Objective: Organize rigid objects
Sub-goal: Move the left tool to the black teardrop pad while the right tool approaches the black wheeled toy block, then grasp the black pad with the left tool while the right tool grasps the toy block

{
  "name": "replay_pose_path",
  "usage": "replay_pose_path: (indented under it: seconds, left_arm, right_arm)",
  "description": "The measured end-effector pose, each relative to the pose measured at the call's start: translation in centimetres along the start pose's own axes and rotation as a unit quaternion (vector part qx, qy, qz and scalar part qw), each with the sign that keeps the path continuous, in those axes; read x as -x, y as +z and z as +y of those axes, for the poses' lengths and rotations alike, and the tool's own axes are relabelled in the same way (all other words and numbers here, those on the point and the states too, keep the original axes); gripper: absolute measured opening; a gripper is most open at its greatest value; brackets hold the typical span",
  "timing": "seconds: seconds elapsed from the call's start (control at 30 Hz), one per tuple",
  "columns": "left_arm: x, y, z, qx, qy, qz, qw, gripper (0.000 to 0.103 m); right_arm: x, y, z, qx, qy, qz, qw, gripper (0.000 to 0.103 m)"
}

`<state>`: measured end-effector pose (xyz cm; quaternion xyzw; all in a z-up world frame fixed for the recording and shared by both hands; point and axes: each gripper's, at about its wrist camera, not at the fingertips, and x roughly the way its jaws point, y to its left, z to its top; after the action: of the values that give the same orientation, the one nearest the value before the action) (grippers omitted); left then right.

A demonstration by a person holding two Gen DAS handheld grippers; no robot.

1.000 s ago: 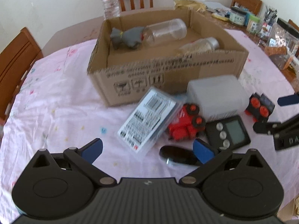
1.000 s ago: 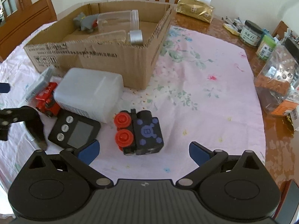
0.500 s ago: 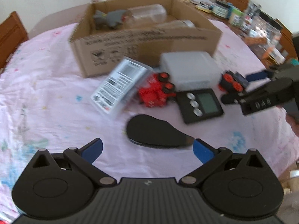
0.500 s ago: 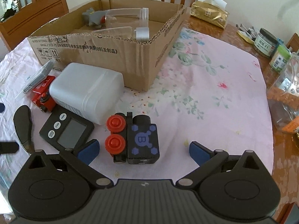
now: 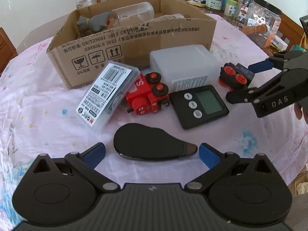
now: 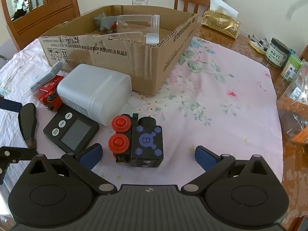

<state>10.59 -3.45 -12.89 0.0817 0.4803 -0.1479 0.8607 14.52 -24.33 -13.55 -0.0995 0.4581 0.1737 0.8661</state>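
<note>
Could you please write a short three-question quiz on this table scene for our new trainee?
1. True or false: the left gripper is shut on the black oval case.
2. Which toy lies between the right gripper's open fingers? A) red toy train B) black toy train C) grey toy animal
3. Fill in: the digital timer lies on the tablecloth, outside the cardboard ____.

Key: 1 false; 2 B; 3 box.

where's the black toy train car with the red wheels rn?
On the tablecloth, lying on its side: the black toy train car sits between the open right gripper fingers, just right of the digital timer and in front of the white plastic container.
</note>
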Motion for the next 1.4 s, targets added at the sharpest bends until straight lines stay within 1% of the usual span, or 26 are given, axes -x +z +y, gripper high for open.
replay_pose_path:
  seconds: [0.23, 0.3, 0.43, 0.6, 0.67, 0.73, 0.8, 0.97, 1.03, 1.07, 1.13, 1.2, 1.37, 1.4]
  left_arm:
    - [-0.1, 0.3, 0.1, -0.023, -0.015, -0.005, 0.9996, 0.102]
    - [0.0, 0.3, 0.1, -0.020, -0.015, -0.005, 0.9997, 0.100]
    - [0.4, 0.2, 0.0, -0.008, -0.005, -0.014, 0.9999, 0.090]
    - [0.5, 0.0, 0.5, 0.007, 0.004, -0.012, 0.9999, 0.090]
    - [0.5, 0.0, 0.6, 0.007, 0.004, -0.012, 0.9999, 0.090]
    - [0.5, 0.0, 0.6, 0.009, 0.005, -0.012, 0.9999, 0.090]
    - [0.6, 0.0, 0.6, 0.011, 0.007, -0.012, 0.9998, 0.090]
    - [0.6, 0.0, 0.5, 0.015, 0.009, -0.013, 0.9998, 0.090]
    - [0.6, 0.0, 0.5, 0.014, 0.009, -0.013, 0.9998, 0.090]
    - [0.6, 0.0, 0.5, 0.015, 0.009, -0.012, 0.9998, 0.090]
    - [0.6, 0.1, 0.5, 0.017, 0.011, -0.011, 0.9997, 0.090]
    - [0.6, 0.0, 0.5, 0.019, 0.013, -0.010, 0.9997, 0.090]
    - [0.5, 0.2, 0.6, 0.021, 0.016, -0.007, 0.9996, 0.091]
    - [0.5, 0.2, 0.6, 0.020, 0.015, -0.007, 0.9997, 0.091]
  right_arm:
    - [0.0, 0.0, 0.0, 0.003, 0.002, -0.005, 1.000, 0.103]
    - [0.0, -0.1, -0.1, 0.006, 0.004, -0.008, 1.000, 0.103]
    - [0.1, -0.2, -0.1, 0.010, 0.008, -0.010, 1.000, 0.103]
    - [-0.1, 0.4, 0.0, 0.006, 0.003, 0.004, 1.000, 0.103]
    - [-0.1, 0.5, 0.3, 0.006, 0.002, 0.004, 1.000, 0.098]
    - [0.1, 0.6, 0.5, 0.011, 0.004, 0.000, 1.000, 0.089]
    - [0.3, 0.8, 0.9, 0.018, 0.007, -0.002, 1.000, 0.084]
    - [0.4, 0.7, 1.2, 0.014, 0.011, -0.007, 1.000, 0.081]
    - [0.4, 0.8, 1.3, 0.011, 0.009, -0.010, 1.000, 0.074]
    - [0.4, 0.8, 1.3, 0.010, 0.008, -0.012, 1.000, 0.073]
    - [0.5, 0.9, 1.3, 0.007, 0.003, -0.014, 1.000, 0.062]
    - [0.6, 1.0, 1.2, 0.006, 0.004, -0.014, 1.000, 0.059]
    - [0.6, 1.0, 1.4, 0.010, 0.005, -0.017, 1.000, 0.059]
    - [0.6, 1.0, 1.4, 0.011, 0.004, -0.016, 1.000, 0.058]
